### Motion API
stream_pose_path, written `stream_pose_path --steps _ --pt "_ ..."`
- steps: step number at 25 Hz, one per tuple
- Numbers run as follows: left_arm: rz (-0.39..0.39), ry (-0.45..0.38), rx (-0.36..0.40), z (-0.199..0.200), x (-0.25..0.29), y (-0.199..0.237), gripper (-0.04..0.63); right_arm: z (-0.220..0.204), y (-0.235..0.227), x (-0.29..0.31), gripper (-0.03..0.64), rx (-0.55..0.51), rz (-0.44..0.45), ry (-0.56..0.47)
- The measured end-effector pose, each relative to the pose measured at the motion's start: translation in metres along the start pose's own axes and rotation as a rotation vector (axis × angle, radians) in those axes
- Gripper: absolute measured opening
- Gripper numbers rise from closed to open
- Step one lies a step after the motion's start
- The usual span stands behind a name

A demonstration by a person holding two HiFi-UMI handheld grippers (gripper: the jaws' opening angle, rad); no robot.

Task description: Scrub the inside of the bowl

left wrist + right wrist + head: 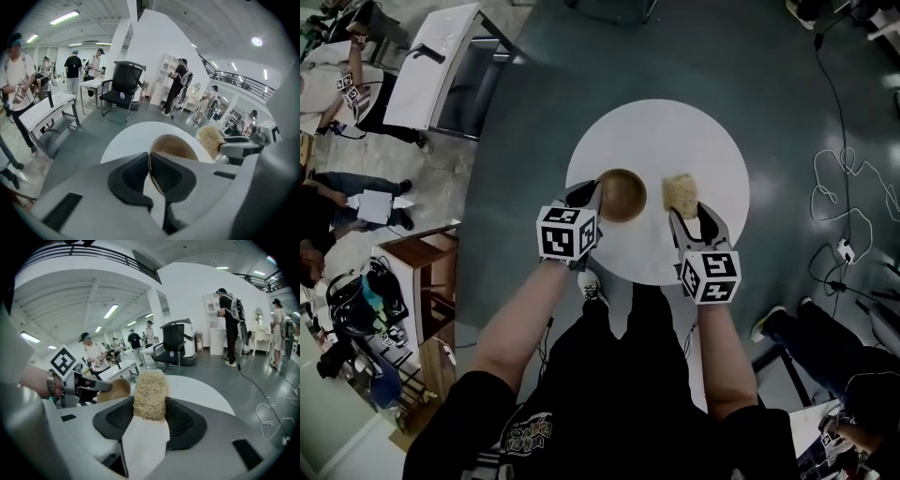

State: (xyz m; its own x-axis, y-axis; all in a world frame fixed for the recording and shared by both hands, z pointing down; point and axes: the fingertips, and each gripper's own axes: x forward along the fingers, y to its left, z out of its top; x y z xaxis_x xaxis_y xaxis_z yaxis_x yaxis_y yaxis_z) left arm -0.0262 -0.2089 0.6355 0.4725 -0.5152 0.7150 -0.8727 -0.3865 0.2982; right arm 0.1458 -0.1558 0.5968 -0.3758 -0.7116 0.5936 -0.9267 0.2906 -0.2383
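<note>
The left gripper [596, 200] nips the brown bowl [623, 194] by its left rim; it looks light and rigid. The right gripper [685, 217] squeezes the soft, fibrous scrubber [680, 192].

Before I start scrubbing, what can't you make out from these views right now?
- Under the bowl: the head view looks from above, so whether it is lifted or resting on the table is unclear.
- Inside the bowl: in the left gripper view the left gripper hides the near part; dirt cannot be told.
- Scrubber: in the right gripper view the right gripper covers its lower part.
</note>
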Motion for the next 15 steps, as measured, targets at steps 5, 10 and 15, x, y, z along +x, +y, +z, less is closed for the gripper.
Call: stream_pose_path --steps 5,10,15 --pt "0.012 -0.029 0.028 0.009 -0.027 -0.004 0.021 0.03 0.074 -0.01 0.218 -0.242 0.142 -0.009" --pt "0.021 -0.062 0.078 0.016 -0.06 -0.006 0.021 0.03 0.127 -0.016 0.216 -0.557 0.169 0.057" --pt "0.038 -0.083 0.234 0.015 -0.093 -0.011 0.021 0.022 0.16 -0.019 0.216 -0.904 0.154 0.132"
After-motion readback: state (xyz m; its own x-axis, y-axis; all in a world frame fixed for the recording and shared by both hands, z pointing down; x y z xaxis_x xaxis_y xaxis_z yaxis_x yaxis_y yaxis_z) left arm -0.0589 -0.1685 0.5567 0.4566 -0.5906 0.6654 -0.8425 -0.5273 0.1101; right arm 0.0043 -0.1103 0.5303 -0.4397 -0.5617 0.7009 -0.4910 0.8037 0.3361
